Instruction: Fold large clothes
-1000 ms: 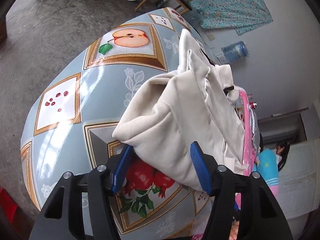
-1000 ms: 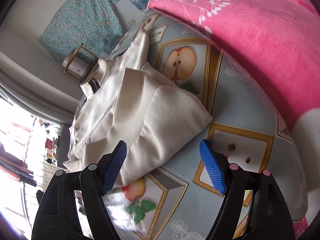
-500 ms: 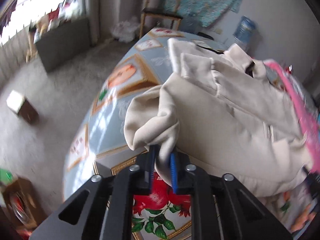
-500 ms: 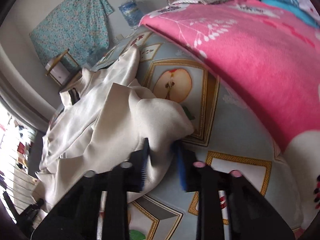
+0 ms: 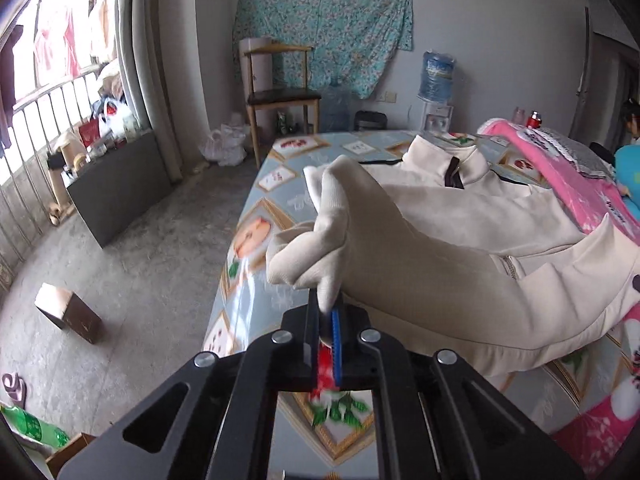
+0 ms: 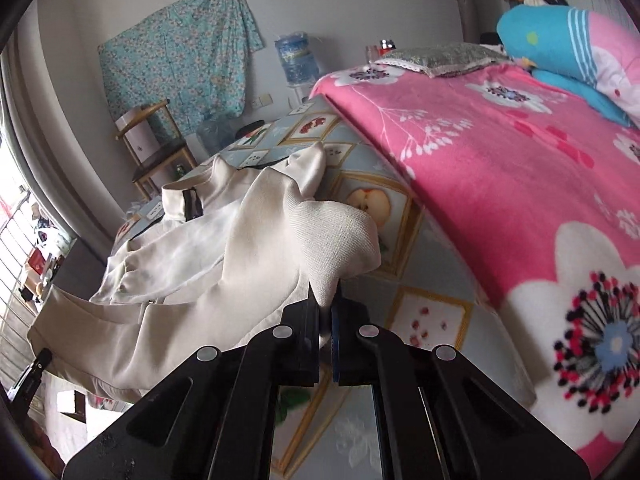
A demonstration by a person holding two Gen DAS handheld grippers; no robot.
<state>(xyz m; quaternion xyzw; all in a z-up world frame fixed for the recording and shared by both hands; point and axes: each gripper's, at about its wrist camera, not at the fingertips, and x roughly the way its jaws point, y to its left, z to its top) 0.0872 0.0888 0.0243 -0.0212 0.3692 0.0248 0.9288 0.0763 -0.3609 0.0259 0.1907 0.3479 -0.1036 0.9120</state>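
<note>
Left gripper (image 5: 327, 322) and right gripper (image 6: 325, 312), open a second ago, now clamped on cream jacket (image 5: 440, 248). Lifted off table (image 5: 256, 216), ready for folding over.

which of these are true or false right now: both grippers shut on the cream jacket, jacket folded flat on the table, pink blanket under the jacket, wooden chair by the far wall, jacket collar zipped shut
1. Both grippers are shut on the cream jacket. True: the left gripper and the right gripper each pinch a bunch of its fabric.
2. The jacket lies folded flat. False: the gripped ends are lifted off the fruit-print tablecloth.
3. The pink blanket lies under the jacket. False: it lies beside it.
4. A wooden chair stands by the far wall. True.
5. The collar is zipped shut. False: it lies open.
</note>
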